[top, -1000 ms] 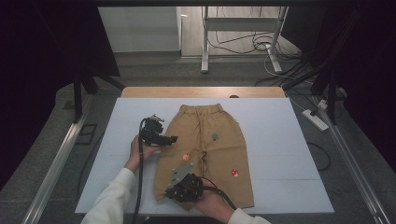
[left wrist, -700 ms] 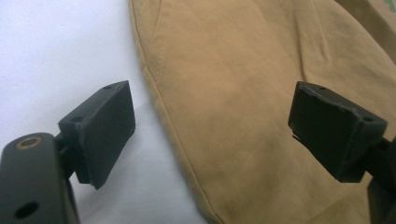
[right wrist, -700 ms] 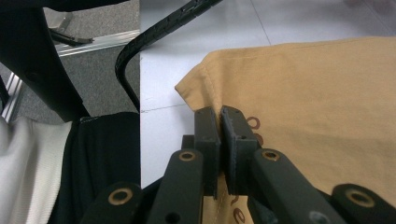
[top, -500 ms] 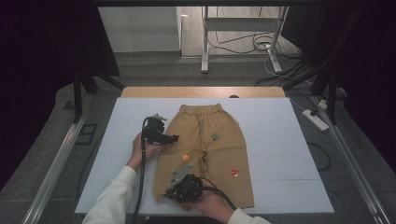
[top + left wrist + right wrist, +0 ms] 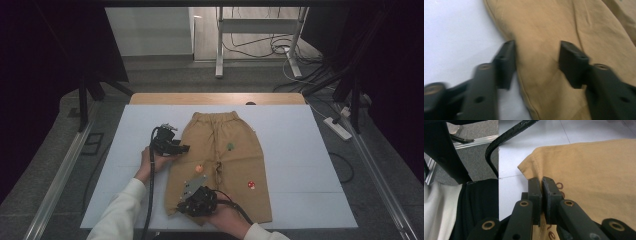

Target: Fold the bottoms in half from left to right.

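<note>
On the white table (image 5: 300, 150), a pair of tan trousers (image 5: 235, 165) lies flat, waistband toward twelve o'clock and leg hems toward six o'clock in the high view. Three small patches sit on the cloth: a green one (image 5: 230, 146) at about one o'clock from the crotch, an orange one (image 5: 199, 168) on the nine-o'clock leg, and a red mushroom (image 5: 251, 185) on the three-o'clock leg.

At nine o'clock of the trousers, the left gripper (image 5: 181, 148) is held level by the left hand (image 5: 159, 161), its tips aimed toward three o'clock at the outer side seam, below the waistband. In the left gripper view, the left gripper's (image 5: 536, 58) jaws have just been closing and stand partly spread; one jaw rests at the very edge of the trousers (image 5: 564, 30) where cloth meets table (image 5: 454, 37), the other lies over the fabric, with a span of cloth between them. Whether the pads already press the cloth I cannot tell; a clear gap remains.

Toward six o'clock, the right gripper (image 5: 186, 204) sits at the hem of the nine-o'clock leg, held by the right hand (image 5: 227, 220). In the right gripper view, the right gripper's (image 5: 541, 185) jaws are pressed together, pinching the hem edge of the trousers (image 5: 594, 170) near its corner. A black cable (image 5: 499, 142) arcs across the table (image 5: 529, 135) at eleven o'clock, and a white sleeve (image 5: 436, 212) shows at eight o'clock.
</note>
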A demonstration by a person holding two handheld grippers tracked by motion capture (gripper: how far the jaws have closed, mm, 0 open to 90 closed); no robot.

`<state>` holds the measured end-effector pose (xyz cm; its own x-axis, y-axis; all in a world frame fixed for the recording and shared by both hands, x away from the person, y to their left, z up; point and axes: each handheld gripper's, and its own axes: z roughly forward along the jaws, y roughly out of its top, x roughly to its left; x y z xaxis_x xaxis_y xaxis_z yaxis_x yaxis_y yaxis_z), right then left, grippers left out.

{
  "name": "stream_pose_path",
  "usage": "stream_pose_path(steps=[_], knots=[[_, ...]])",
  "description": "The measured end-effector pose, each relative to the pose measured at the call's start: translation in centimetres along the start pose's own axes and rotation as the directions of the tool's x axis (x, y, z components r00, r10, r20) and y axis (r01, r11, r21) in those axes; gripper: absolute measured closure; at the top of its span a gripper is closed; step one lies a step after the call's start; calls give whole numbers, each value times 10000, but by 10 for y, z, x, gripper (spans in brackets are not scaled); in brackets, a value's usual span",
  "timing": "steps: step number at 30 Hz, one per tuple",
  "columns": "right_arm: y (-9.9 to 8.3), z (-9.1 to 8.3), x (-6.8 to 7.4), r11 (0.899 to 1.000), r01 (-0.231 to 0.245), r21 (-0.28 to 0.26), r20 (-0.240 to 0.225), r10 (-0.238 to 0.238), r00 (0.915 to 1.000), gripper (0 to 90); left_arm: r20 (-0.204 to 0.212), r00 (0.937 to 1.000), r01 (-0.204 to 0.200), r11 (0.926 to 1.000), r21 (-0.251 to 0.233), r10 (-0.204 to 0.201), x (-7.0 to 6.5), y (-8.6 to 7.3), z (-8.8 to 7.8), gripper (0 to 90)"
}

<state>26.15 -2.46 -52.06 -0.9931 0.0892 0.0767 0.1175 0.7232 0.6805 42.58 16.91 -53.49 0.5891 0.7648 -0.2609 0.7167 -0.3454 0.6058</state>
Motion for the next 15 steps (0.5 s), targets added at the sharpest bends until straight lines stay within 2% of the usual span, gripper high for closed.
stream_pose_path(steps=[3, 6, 15], knots=[[0, 0, 0, 10000, 11, 21, -5, -11, 10000, 850, 232, 9997, 51, 10000, 77, -53, 0, -1, 0, 682], [0, 0, 0, 10000, 17, 16, -23, -17, 10000, 849, 442, 9989, 120, 9998, 131, -126, 0, -1, 1, 786], [0, -1, 0, 10000, 32, 15, 3, -32, 10000, 848, 723, 9973, 96, 9999, 141, -106, -1, -1, 0, 836]])
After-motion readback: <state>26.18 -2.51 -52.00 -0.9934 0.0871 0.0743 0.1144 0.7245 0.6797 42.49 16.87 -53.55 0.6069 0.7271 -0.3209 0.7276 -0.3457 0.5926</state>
